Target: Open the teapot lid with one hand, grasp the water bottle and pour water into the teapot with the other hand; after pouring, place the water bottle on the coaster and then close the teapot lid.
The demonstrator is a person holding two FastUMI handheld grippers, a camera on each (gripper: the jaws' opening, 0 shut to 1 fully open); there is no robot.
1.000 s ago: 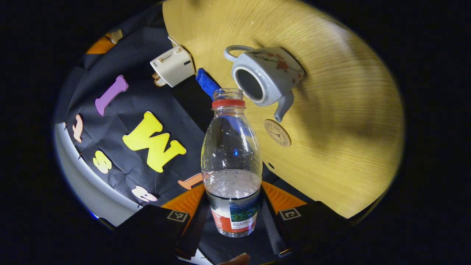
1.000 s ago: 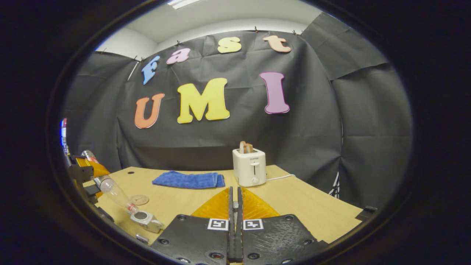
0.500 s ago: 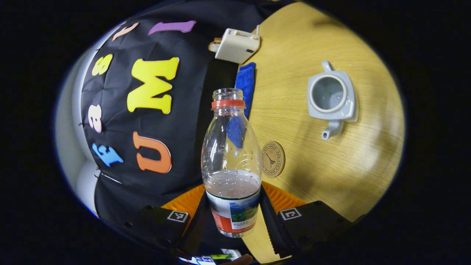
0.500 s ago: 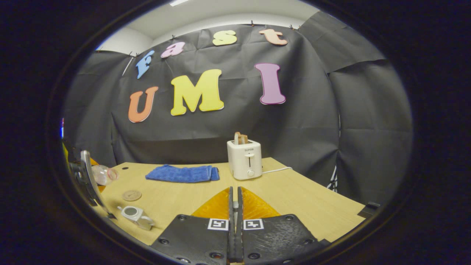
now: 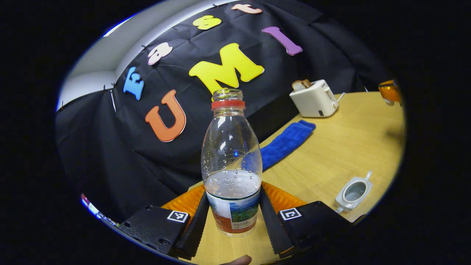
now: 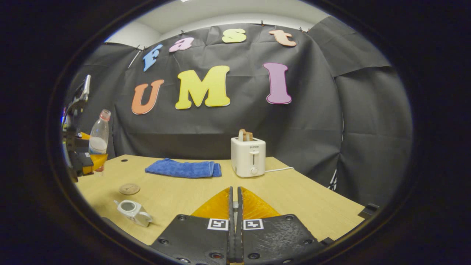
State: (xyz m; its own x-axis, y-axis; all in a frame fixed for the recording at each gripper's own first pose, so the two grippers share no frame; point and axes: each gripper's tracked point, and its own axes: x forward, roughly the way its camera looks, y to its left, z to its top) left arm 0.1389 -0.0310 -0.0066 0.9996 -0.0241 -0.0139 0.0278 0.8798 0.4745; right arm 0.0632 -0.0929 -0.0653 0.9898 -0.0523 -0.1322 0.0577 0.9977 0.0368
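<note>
Left hand-held gripper (image 5: 232, 221) clamps the upright water bottle (image 5: 232, 162); right hand-held gripper (image 6: 234, 224) closed, table (image 6: 294, 195) ahead.

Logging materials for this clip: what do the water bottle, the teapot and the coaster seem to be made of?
Water bottle: clear, thin plastic by the look, since the blue towel shows through it; glossy printed label.
Teapot: probably glazed ceramic, pale and smooth with a soft sheen.
Coaster: flat round disc, matte tan, close in tone to the table; wood or cork, too small to tell.
</note>
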